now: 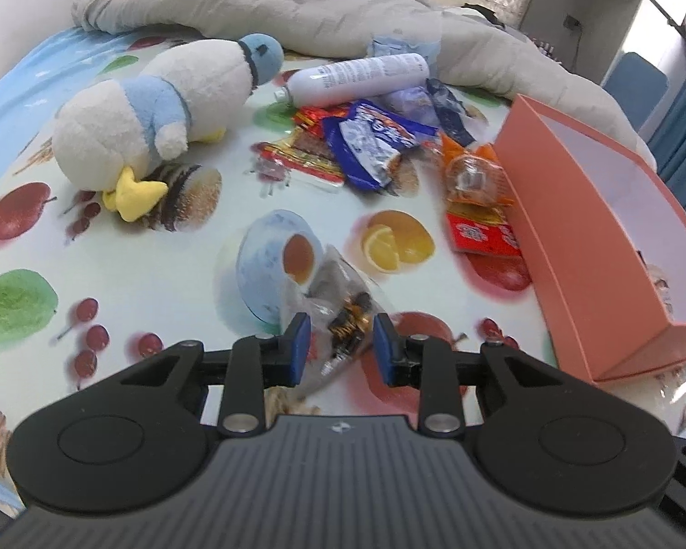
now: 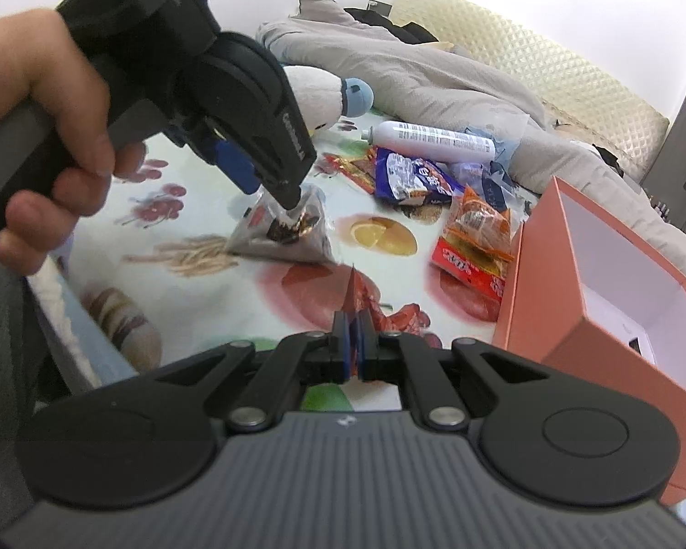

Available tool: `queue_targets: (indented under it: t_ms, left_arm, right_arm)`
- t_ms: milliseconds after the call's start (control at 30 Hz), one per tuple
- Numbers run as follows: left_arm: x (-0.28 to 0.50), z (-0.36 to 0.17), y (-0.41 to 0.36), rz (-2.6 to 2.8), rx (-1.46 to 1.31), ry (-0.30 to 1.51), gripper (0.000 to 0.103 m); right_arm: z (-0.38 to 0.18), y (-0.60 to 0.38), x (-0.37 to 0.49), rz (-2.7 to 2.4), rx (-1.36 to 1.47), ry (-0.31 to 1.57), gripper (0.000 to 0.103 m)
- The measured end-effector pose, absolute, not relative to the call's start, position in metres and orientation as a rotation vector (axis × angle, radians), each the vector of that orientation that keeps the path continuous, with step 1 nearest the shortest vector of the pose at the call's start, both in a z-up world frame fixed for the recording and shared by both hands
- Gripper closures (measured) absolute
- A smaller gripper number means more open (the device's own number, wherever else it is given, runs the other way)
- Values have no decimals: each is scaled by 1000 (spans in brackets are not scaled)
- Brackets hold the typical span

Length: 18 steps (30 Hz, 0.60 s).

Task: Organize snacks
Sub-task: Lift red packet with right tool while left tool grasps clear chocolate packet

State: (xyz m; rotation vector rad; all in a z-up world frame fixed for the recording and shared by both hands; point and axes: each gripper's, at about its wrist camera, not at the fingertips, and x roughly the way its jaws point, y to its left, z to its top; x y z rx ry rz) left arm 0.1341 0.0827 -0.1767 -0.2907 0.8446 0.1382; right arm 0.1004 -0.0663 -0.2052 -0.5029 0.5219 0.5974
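**Two packets in the grippers, most snacks still outside the box**

The right gripper (image 2: 353,343) has its jaws clenched on a thin red snack wrapper (image 2: 366,302), whose pointed end sticks up between the pads. It hangs above the tablecloth, just beside the near corner of the orange box (image 2: 544,302). The left gripper (image 1: 342,347) has a clear bag of dark candies (image 1: 343,315) between its blue pads (image 1: 300,343). In the left wrist view a gap shows on each side of the bag, so I cannot tell if the pads really press on it; in the right wrist view the bag seems to hang from the fingertips, a little above the cloth. A hand (image 2: 55,137) holds this gripper's handle.

Further out, the pile is not yet sorted. A blue snack bag (image 1: 370,142), red and yellow packets (image 1: 306,160), an orange packet (image 1: 473,174) and a red packet (image 1: 480,233) lie on the fruit-print tablecloth (image 1: 160,247), the last two touching or nearly touching the box wall. A white bottle (image 1: 361,78) and a plush duck (image 1: 155,119) lie behind, near a grey blanket (image 1: 270,4).

The inside of the box looks mostly white and empty; something small sits in its near end, but it is too unclear to name. In my judgement the task is at an early stage: two packets are on the way, and at least five remain.
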Motion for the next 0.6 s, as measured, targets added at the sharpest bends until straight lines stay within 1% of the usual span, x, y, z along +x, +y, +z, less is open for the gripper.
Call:
queue_targets:
  t_ms: [167, 267, 300, 333, 367, 400, 433, 500, 567, 600]
  left_arm:
    - [132, -171, 77, 95, -252, 850, 68]
    - [134, -165, 75, 74, -185, 846, 67]
    - [136, -162, 75, 68, -158, 847, 67]
    - [137, -160, 75, 60, -139, 846, 66]
    - [139, -156, 75, 48, -112, 844, 61]
    - [141, -154, 76, 43, -92, 841, 55]
    - [142, -151, 76, 34, -66, 838, 53]
    - [147, -146, 76, 16, -11, 829, 47]
    - [152, -145, 77, -7, 41, 833, 40]
    - [155, -146, 77, -15, 58, 838, 38]
  right_arm:
    - [-201, -74, 100, 584, -453, 544, 95]
    - [-197, -80, 100, 581, -388, 564, 95]
    - [-195, -82, 100, 574, -368, 567, 93]
    - [-194, -83, 100, 571, -351, 568, 80]
    - [-192, -84, 100, 571, -331, 565, 66]
    - [-189, -85, 100, 573, -307, 562, 61]
    - [-187, -86, 100, 575, -283, 561, 56]
    - [-184, -85, 101, 574, -243, 563, 53]
    - [-183, -83, 105, 554, -214, 558, 41]
    - [-183, -82, 107, 544, -202, 559, 40]
